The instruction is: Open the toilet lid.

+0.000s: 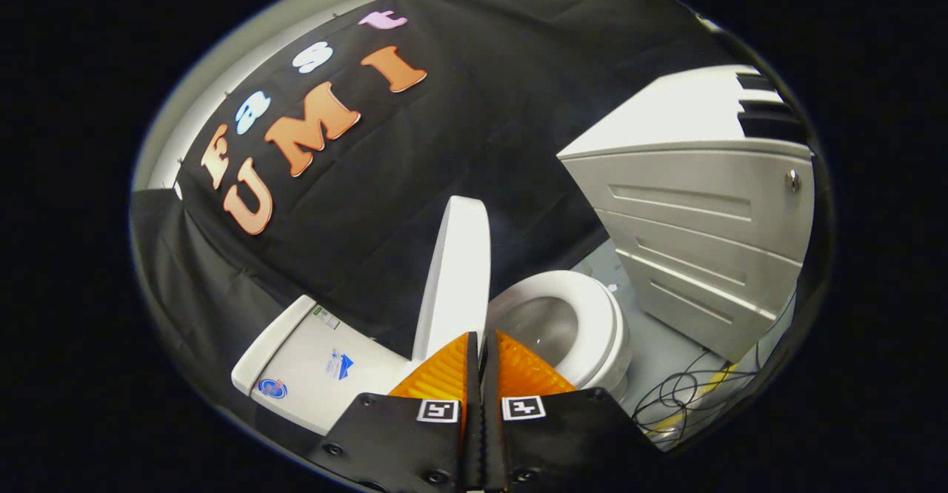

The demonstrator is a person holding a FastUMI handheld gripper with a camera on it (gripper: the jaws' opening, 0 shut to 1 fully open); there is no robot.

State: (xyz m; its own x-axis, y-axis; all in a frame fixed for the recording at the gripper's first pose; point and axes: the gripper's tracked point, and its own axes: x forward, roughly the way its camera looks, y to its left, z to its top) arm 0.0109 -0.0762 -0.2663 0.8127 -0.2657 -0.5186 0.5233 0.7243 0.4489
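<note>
Judging the opening step as all but done: toilet lid [455,278] standing raised just ahead of the claw [482,356], rising steeply from the fingertips toward the booth wall, tilted back over the tank [311,367] but not clearly resting against it. Seeing the seat [596,315] still down around the open bowl [544,326], lying just beyond the fingers and to their right. Keeping the claw pressed together, orange fingers [441,374] meeting along a thin dark seam with no gap between the tips, pinching nothing. Fingertips sitting right at the lid's lower edge in this view (touching or merely close: cannot tell, since the tips overlap the lid's base and hide the contact). Reckoning what remains as small: a last gentle nudge to settle the lid back against the tank if not yet resting there, then drawing the claw straight back, clear of the lid's edge so as not to drag it forward again. Calling for a light push rather than a grip, with the closed tips serving as a blunt pusher. Noting a white cabinet [703,212] well off to the right beyond the bowl, and loose cables [689,397] on the floor beside it, both apart from the claw's path.
</note>
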